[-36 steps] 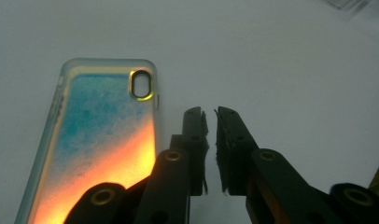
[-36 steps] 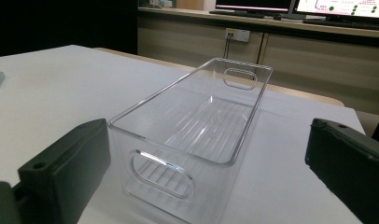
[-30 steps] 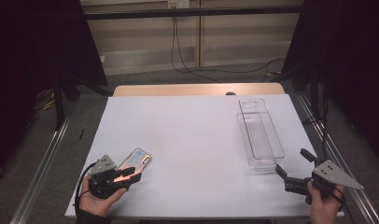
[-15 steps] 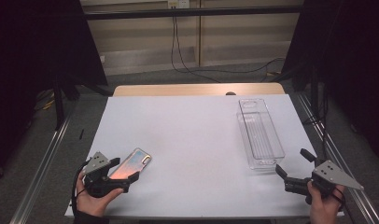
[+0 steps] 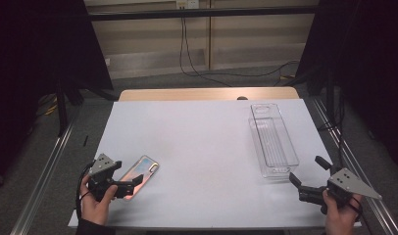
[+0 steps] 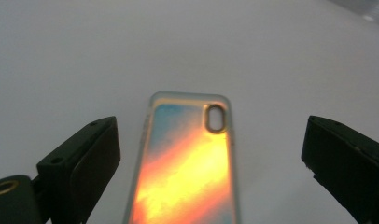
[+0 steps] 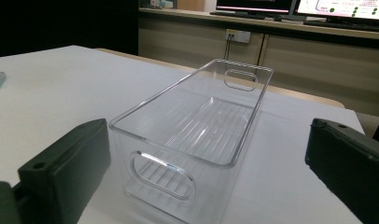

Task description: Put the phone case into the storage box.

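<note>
Left claw (image 5: 134, 183) stands wide at the near left corner of the white table (image 5: 202, 137), its jaws having just been opening; the iridescent phone case with a clear rim and a camera cut-out (image 5: 139, 176) lies flat on the table between them, and neither jaw touches it. In the left gripper view the phone case (image 6: 185, 168) shows orange and blue, its cut-out at the far end, with bare table on both sides between it and the jaws. A hand (image 5: 95, 203) holds this claw from below.

Right claw (image 5: 307, 177) is also spread wide and grips nothing — it sits at the near right corner, pointing at the short near end of the clear plastic oblong bin with handle cut-outs (image 5: 273, 139). The bin (image 7: 197, 126) stands upright on the table with nothing in it; its ribbed floor shows through the walls, and its near end lies between the two jaws without contact. The right hand (image 5: 340, 213) holds this claw at the table's edge.

Bin and phone case are well apart, with open white table between them. Beyond the far edge a strip of wooden tabletop (image 5: 207, 94) shows, and cables (image 5: 192, 49) hang down a panelled wall behind — nothing of this stands between either claw and its thing.
</note>
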A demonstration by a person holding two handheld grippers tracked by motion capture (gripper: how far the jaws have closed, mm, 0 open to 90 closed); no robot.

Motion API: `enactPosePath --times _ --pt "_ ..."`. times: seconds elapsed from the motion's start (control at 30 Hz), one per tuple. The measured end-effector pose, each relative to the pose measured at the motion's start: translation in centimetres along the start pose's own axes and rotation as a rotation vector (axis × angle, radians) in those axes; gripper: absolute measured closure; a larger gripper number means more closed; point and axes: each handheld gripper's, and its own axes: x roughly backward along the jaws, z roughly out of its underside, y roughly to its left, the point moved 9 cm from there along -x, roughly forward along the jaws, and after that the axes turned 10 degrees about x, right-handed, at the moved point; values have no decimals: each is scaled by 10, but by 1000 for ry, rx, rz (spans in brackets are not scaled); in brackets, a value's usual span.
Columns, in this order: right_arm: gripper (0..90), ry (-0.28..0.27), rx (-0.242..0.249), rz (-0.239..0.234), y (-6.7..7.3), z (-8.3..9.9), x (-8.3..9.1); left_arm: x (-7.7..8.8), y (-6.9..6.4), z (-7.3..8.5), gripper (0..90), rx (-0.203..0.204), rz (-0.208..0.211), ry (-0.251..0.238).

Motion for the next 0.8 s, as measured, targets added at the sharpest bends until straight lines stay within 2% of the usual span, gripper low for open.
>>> enactPosePath --times 0.03,0.07,0.1,0.2,0.3,0.43,0.47,0.57,0.77,0.8 --pt "0 0 0 0 0 0 0 -1 4 1 47 1 -23 20" --pt "0 1 1 0 0 0 0 -3 6 2 47 19 -34 37" --pt "0 1 -2 0 0 0 0 -4 6 3 48 28 -30 52" --pt "0 1 -1 -2 0 0 0 -5 10 3 48 14 -52 74" --pt "0 -1 0 -3 0 0 0 -8 14 5 45 21 -67 131" --pt "0 2 -1 -2 0 0 -2 -13 13 5 42 16 -54 165" --pt "0 2 4 -5 1 0 -2 -16 11 7 44 5 -29 195" --pt "0 1 3 -4 1 0 -2 -18 11 9 43 -3 -33 206" --pt "0 4 3 -7 0 1 -2 -23 7 14 42 -11 -2 257" --pt "0 3 4 -6 0 0 -2 -26 7 16 43 -23 4 280"
